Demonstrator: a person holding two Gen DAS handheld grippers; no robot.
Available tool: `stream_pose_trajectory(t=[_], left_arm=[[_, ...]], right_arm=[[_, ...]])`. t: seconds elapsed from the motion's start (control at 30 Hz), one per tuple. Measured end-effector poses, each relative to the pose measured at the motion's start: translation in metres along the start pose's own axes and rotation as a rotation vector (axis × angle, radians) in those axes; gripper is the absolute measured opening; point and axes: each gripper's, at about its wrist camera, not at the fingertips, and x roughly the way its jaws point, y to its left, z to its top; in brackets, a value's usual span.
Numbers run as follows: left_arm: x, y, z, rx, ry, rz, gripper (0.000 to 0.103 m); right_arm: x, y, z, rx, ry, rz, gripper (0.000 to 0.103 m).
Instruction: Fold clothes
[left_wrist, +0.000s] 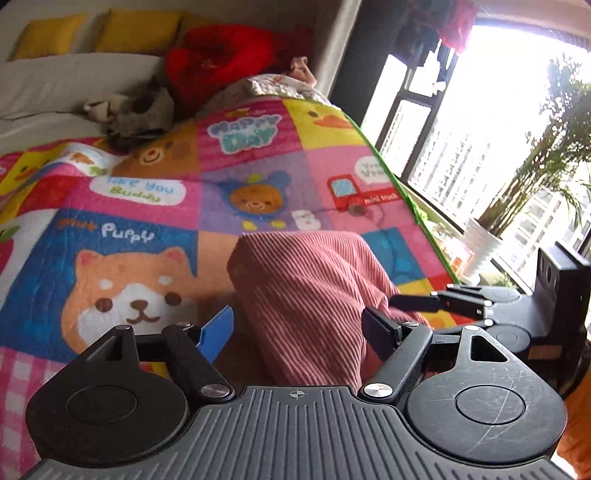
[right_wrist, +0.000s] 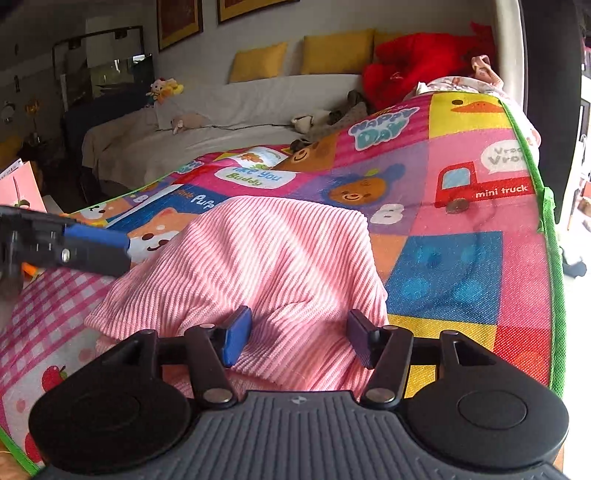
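1. At my far left in the right wrist view, the left gripper (right_wrist: 127, 254) came in from the frame edge — only its blue finger and dark finger showed, the body cut off. Its tips sat at the left edge of the pink ribbed garment (right_wrist: 258, 280); I could not tell whether they touched it.
2. In its own view, the left gripper (left_wrist: 299, 332) had its jaws spread wide, either side of the garment (left_wrist: 314, 302), pads clear of the cloth. The garment's near end was hidden under the gripper body.
3. The garment lay in a folded heap on the cartoon play mat (right_wrist: 461, 266), near its front, over the blue and orange squares.
4. The right gripper (right_wrist: 295, 339) stood partly open over the garment's near hem, cloth between the pads but not pinched.
5. At the right of the left wrist view, the right gripper (left_wrist: 413, 302) showed only its dark fingertips; the rest ran out of frame.
6. The window (left_wrist: 480, 147) beyond was blown out — little readable there.
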Motion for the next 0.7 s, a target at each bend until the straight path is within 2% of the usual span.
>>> stream_pose_trajectory(t=[0.07, 0.1, 0.17, 0.33, 0.43, 0.57, 0.7], left_arm=[[0.011, -0.003, 0.002, 0.014, 0.014, 0.010, 0.076], [0.018, -0.004, 0.001, 0.026, 0.032, 0.016, 0.068], [0.032, -0.006, -0.004, 0.040, 0.067, 0.019, 0.059], [0.038, -0.005, -0.009, 0.044, 0.069, 0.020, 0.058], [0.038, -0.004, -0.009, 0.044, 0.068, 0.023, 0.059], [0.038, -0.002, -0.012, 0.041, 0.081, 0.022, 0.063], [0.038, -0.001, -0.014, 0.040, 0.077, 0.022, 0.063]], right_arm=[[-0.003, 0.003, 0.001, -0.023, 0.002, -0.007, 0.057], [-0.004, 0.005, 0.001, -0.034, 0.004, -0.011, 0.057], [-0.010, 0.005, 0.007, -0.053, 0.002, -0.019, 0.057], [-0.034, 0.010, 0.028, -0.087, -0.056, 0.015, 0.057], [-0.025, 0.024, 0.022, -0.140, -0.009, 0.048, 0.057], [-0.004, 0.032, -0.006, -0.162, 0.044, 0.020, 0.059], [-0.018, 0.023, 0.010, -0.129, 0.030, 0.057, 0.059]])
